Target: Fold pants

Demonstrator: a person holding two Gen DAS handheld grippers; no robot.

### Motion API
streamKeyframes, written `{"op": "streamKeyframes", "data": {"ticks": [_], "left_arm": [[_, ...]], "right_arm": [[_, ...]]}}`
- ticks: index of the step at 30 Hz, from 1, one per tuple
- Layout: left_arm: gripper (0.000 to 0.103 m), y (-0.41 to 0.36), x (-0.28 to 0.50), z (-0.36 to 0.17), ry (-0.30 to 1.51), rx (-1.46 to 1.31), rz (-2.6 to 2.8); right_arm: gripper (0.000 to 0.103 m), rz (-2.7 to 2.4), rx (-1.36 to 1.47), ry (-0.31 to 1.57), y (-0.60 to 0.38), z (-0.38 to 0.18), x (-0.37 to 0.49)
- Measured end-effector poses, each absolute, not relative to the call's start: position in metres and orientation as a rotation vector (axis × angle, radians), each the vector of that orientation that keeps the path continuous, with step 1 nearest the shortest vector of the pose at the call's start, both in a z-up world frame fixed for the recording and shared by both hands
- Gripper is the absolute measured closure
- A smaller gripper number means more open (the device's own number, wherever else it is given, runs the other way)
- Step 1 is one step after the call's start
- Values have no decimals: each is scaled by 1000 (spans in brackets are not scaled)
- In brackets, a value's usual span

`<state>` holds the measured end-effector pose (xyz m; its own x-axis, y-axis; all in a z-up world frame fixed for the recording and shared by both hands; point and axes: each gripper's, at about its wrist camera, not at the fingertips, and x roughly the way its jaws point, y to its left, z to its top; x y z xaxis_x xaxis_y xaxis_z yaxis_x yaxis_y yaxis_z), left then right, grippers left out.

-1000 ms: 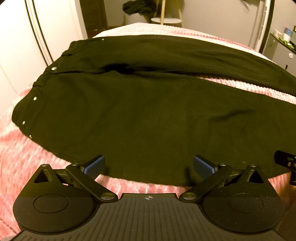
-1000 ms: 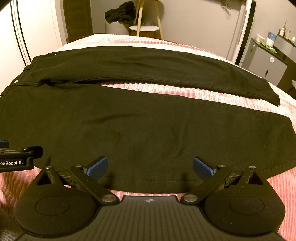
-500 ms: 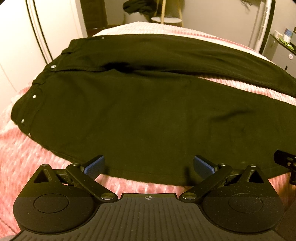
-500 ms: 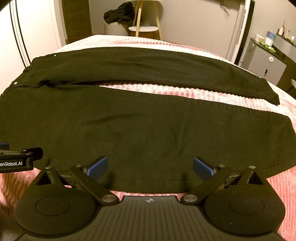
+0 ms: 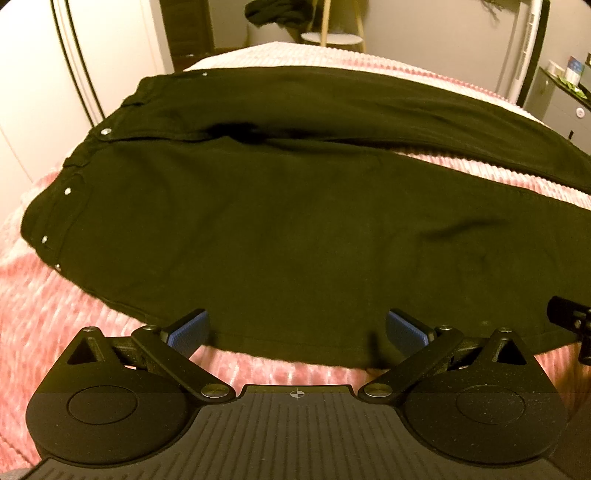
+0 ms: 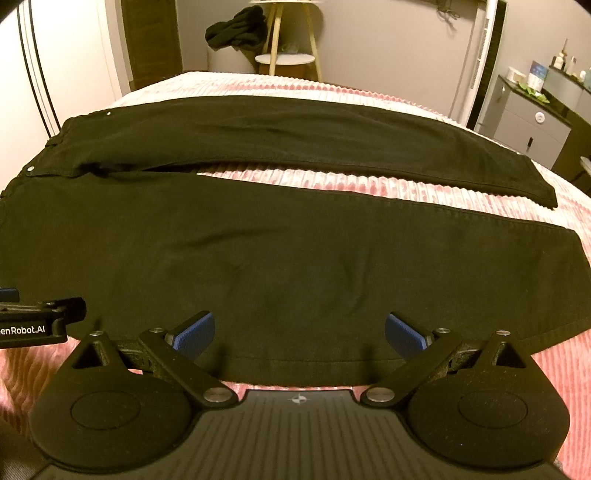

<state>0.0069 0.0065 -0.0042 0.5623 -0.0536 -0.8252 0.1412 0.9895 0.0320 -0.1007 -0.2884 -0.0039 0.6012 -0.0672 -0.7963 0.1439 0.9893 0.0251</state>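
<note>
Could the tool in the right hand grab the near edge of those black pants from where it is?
Probably yes. The right tool is open, the near hem of the pants lies between its fingers, and nothing sits in the way.

One pair of pants lies on one bed, with two legs spread apart. Five small metal rivets or buttons show near the waistband in the left wrist view. Two claws are in view: the left claw and the right claw, each with two blue pads. Behind the bed stand one stool and one dark bundle of cloth. One grey cabinet stands at the right.
</note>
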Motion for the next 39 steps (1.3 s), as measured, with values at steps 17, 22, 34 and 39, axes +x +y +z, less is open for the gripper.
{"op": "streamKeyframes", "data": {"ticks": [17,22,34,39], "left_arm": [[0,3,9,-6,985,119,-130],[0,3,10,-7,993,122,-132],[0,5,12,-8,996,109,-134],[0,4,12,-9,995,115,-131]], "right_arm": [[4,-119,86,919,-288,-6,-99],[4,-116,83,914,-288,-6,-99],[4,-131,48,931,-281,-8,-95],[4,-131,38,933,-279,-9,-95]]}}
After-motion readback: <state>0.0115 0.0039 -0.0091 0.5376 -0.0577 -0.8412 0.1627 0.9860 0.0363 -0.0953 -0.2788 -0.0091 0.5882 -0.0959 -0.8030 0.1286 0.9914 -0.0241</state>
